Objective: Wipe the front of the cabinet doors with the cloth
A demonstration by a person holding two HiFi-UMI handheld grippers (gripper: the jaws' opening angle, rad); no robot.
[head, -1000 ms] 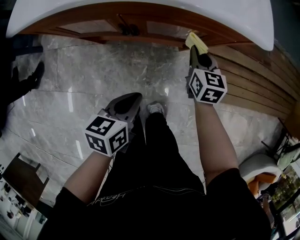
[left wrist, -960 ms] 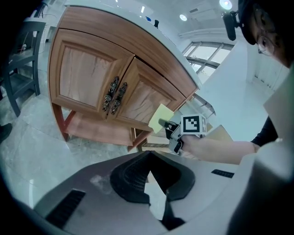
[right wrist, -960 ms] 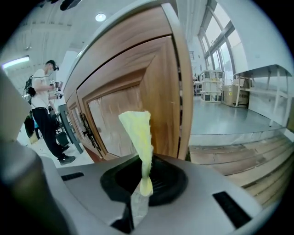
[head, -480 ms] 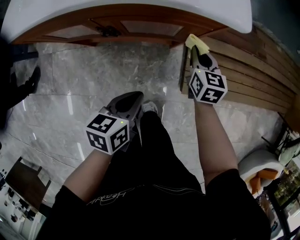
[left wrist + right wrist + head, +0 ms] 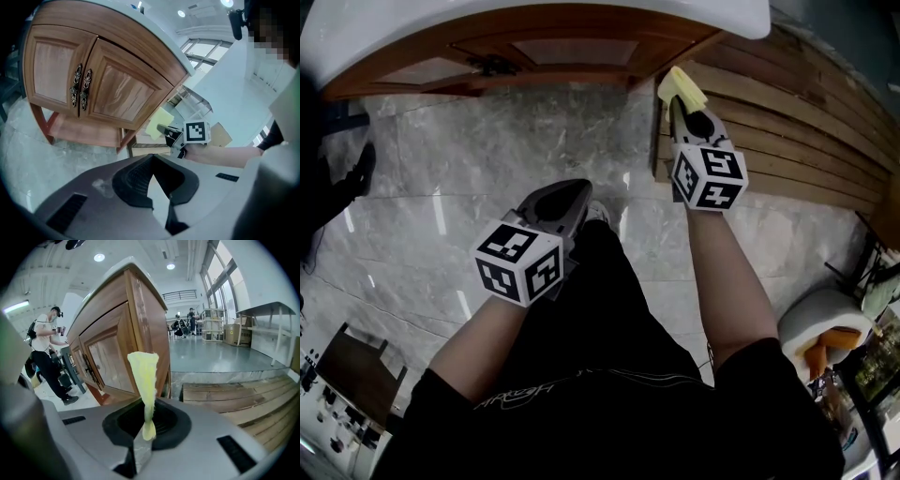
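The wooden cabinet has two panelled doors with dark ornate handles under a white top. My right gripper is shut on a yellow cloth and hangs just off the cabinet's right front corner, apart from the doors. In the right gripper view the cloth stands up from the closed jaws, with the right door to its left. My left gripper is lower, over the floor, shut with nothing in it. It looks up at both doors.
Stacked wooden planks lie on the marble floor to the right of the cabinet. A white stool stands at lower right. Another person stands beyond the cabinet's left side, with a dark shoe at the left edge.
The cabinet has slid left in the head view. The right gripper with the cloth now sits past the cabinet's right corner instead of before its front. The left gripper barely moved.
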